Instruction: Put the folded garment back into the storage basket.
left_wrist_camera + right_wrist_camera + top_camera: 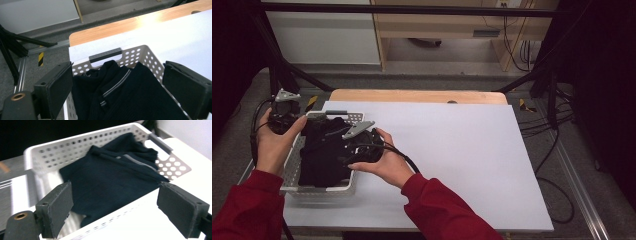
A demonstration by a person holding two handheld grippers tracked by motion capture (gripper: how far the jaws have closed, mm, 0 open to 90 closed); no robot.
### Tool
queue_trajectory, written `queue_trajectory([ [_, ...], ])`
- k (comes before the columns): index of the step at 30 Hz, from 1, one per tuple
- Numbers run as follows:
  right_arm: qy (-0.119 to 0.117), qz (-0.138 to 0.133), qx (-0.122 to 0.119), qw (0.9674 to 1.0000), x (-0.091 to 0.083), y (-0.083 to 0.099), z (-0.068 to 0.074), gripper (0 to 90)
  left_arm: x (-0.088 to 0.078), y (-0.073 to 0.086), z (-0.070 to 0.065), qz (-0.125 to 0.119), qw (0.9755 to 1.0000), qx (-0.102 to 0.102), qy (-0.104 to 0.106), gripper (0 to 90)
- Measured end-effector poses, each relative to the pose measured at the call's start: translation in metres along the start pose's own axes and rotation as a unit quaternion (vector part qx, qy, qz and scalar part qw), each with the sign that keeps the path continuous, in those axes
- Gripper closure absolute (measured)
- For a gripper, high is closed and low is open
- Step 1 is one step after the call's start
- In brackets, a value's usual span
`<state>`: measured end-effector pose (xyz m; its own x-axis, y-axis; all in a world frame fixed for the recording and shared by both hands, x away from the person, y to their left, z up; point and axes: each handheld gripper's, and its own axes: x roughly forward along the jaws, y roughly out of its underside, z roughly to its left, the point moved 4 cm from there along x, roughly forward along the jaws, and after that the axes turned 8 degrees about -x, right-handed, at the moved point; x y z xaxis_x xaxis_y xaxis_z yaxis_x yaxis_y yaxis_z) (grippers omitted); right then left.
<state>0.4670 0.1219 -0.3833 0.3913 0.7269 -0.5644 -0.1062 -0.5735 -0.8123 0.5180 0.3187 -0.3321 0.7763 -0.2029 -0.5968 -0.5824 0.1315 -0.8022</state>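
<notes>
Fingers [56, 208] flat, black, padded – ribbed dark sweater [112, 180] in perforated white basket [75, 143].

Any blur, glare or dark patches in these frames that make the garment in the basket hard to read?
High view: dim edges, and the dark garment reads as a shapeless black mass in the white basket. Left gripper view: sharp, with glare on the wooden table edge. Right gripper view: motion smear at left, basket rim blurred there.
</notes>
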Motion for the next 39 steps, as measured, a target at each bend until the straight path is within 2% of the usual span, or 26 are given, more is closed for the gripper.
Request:
queue_trajectory([
  [3,0.025,-0.002,0.009,0.9996,0.001,0.0,-0.004,11.0,-0.005,-0.002,-0.003,-0.01,0.9999,0.004,-0.004,7.7],
  [7,0.023,0.001,0.016,0.9996,-0.002,0.001,-0.007,7.8,-0.014,-0.004,-0.003,-0.032,0.9994,-0.004,-0.012,4.4],
  [11,0.021,0.009,0.015,0.9996,-0.008,0.005,-0.013,7.5,-0.02,-0.002,-0.006,-0.032,0.9994,-0.016,0.0,5.2],
  [13,0.025,0.008,0.018,0.9995,-0.014,0.008,-0.018,7.5,-0.023,0.001,-0.011,-0.028,0.9992,-0.024,0.018,5.2],
  [19,0.035,0.004,0.032,0.9988,-0.03,0.02,-0.036,9.9,-0.031,0.007,-0.026,-0.036,0.9983,-0.025,0.037,5.2],
  [21,0.039,0.003,0.029,0.9988,-0.039,0.025,-0.044,9.9,-0.034,0.009,-0.03,-0.043,0.9977,-0.033,0.041,5.7],
  [22,0.041,0.001,0.027,0.9988,-0.042,0.026,-0.046,9.8,-0.036,0.011,-0.031,-0.057,0.9963,-0.046,0.046,6.2],
  [23,0.045,-0.002,0.021,0.9988,-0.049,0.028,-0.049,9.4,-0.038,0.014,-0.032,-0.069,0.9954,-0.049,0.045,6.5],
  [24,0.048,-0.006,0.022,0.9986,-0.056,0.029,-0.052,8.9,-0.039,0.016,-0.034,-0.071,0.9959,-0.042,0.036,6.2],
  [25,0.051,-0.007,0.021,0.9984,-0.061,0.031,-0.055,8.9,-0.04,0.019,-0.036,-0.071,0.9965,-0.037,0.026,6.1],
  [28,0.069,-0.013,0.028,0.9972,-0.084,0.036,-0.068,8.7,-0.039,0.031,-0.043,-0.068,0.9961,-0.044,0.034,6.2],
  [32,0.086,-0.024,0.048,0.9949,-0.111,0.045,-0.084,8.7,-0.038,0.042,-0.052,-0.06,0.9968,-0.04,0.034,6.2],
  [37,0.104,-0.034,0.063,0.992,-0.134,0.053,-0.096,9.8,-0.041,0.052,-0.065,-0.052,0.997,-0.018,0.054,6.5],
  [39,0.105,-0.038,0.067,0.9914,-0.144,0.055,-0.099,9.4,-0.043,0.056,-0.07,-0.059,0.9959,-0.023,0.064,6.8],
])
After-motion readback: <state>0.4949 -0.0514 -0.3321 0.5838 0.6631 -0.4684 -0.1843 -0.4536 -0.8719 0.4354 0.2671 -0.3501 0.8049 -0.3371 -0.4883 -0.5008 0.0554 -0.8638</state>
